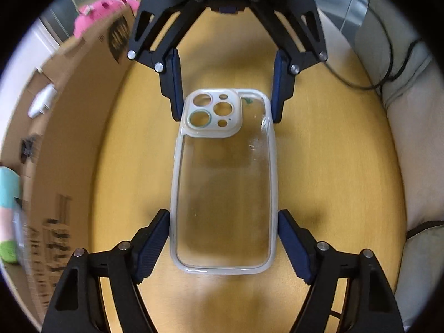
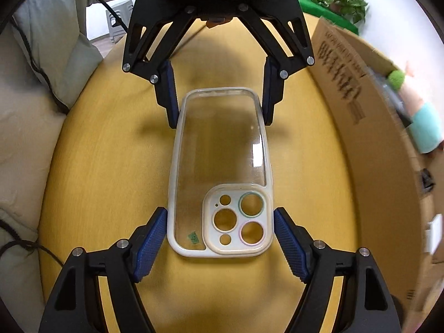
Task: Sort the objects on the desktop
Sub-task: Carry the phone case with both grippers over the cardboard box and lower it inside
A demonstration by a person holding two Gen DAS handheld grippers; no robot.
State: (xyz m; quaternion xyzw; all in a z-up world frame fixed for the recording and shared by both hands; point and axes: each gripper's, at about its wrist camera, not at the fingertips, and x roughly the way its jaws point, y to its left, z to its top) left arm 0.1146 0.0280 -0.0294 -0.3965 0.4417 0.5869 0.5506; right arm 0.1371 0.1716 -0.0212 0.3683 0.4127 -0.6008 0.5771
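Surface: yellow wooden tabletop point(image 1: 333, 166), brown cardboard box point(image 1: 69, 138) alongside.
Case: clear plastic phone case with white rim point(image 1: 223, 183), off the table between both tongs, we judge.
Tongs: left gripper point(image 1: 223, 245) and right gripper point(image 2: 220, 242) each clench one end.
Risk: we see slick narrow rims; uneven pull may twist it loose.

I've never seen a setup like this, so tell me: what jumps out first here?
A clear phone case with a white rim fills the centre, clamped at one end by the left gripper and at the other by the right gripper. Under it lies a yellow wooden table, with a cardboard box along one side.
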